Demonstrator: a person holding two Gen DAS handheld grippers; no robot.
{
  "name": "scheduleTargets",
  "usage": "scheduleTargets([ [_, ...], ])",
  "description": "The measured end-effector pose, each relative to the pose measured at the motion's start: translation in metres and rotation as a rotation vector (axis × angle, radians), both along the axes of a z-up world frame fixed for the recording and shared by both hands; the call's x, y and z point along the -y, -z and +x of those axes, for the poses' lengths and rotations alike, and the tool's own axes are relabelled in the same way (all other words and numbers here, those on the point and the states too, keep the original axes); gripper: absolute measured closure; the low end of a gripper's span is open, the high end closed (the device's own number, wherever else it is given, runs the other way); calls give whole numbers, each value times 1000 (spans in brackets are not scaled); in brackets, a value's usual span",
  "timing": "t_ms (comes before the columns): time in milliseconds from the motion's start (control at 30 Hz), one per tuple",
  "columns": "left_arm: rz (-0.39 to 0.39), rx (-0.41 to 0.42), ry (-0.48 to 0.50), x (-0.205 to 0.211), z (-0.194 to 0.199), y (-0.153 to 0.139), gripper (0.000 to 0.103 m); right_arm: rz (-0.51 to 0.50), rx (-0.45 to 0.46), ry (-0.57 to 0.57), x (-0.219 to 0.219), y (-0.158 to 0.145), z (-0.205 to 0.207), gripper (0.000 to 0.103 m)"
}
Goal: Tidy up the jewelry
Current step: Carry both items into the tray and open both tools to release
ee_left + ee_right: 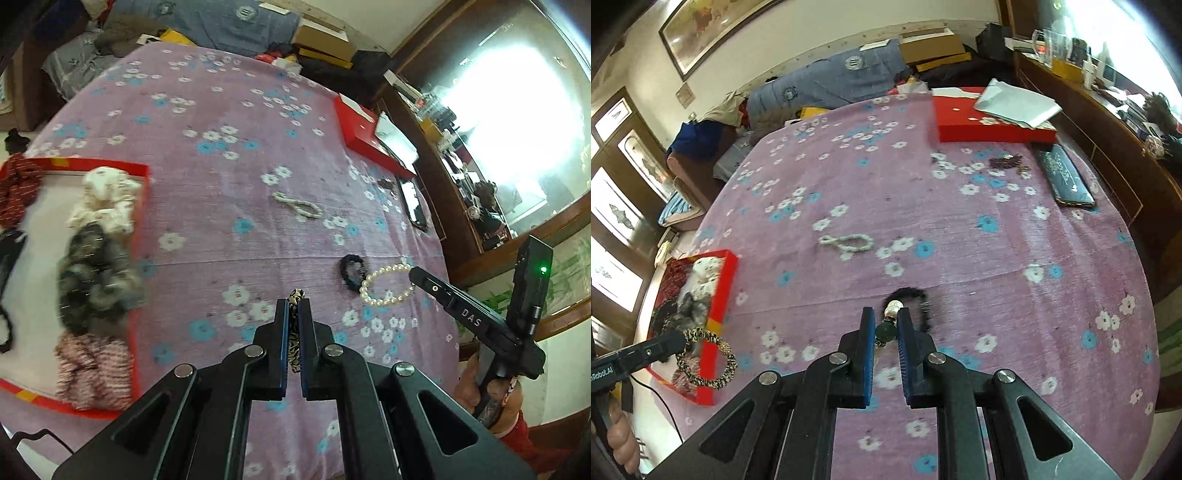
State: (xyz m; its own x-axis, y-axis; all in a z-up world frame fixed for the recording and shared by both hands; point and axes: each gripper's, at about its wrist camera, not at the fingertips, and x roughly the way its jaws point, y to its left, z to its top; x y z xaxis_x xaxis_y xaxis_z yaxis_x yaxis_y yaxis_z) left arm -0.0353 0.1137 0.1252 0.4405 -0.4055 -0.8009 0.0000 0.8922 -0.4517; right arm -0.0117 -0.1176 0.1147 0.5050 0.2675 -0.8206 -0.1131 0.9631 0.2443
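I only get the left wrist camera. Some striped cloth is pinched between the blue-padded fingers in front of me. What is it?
Observer: The right wrist camera shows the whole thing. It is a ring, a black-and-cream patterned fabric hair band with a gold bead on it, and it dangles from the left gripper.
Operator: And the white pearl bracelet on the other tool, is it pearls all the way round?
Observer: No. Your view hides the part inside the right gripper, where the fingers are shut on a dark green bead strung next to a pearl.
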Motion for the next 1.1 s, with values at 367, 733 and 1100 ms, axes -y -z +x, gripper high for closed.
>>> scheduleTargets([
  [367,32,5,-203,-109,-44,-7,99,8,40,-135,-86,-22,-17,90],
  [733,42,-87,-353,-201,-84,34,99,9,79,-314,-188,-40,-31,90],
  [1100,38,-141,-402,-238,-96,65,99,53,37,-531,-302,-33,-33,90],
])
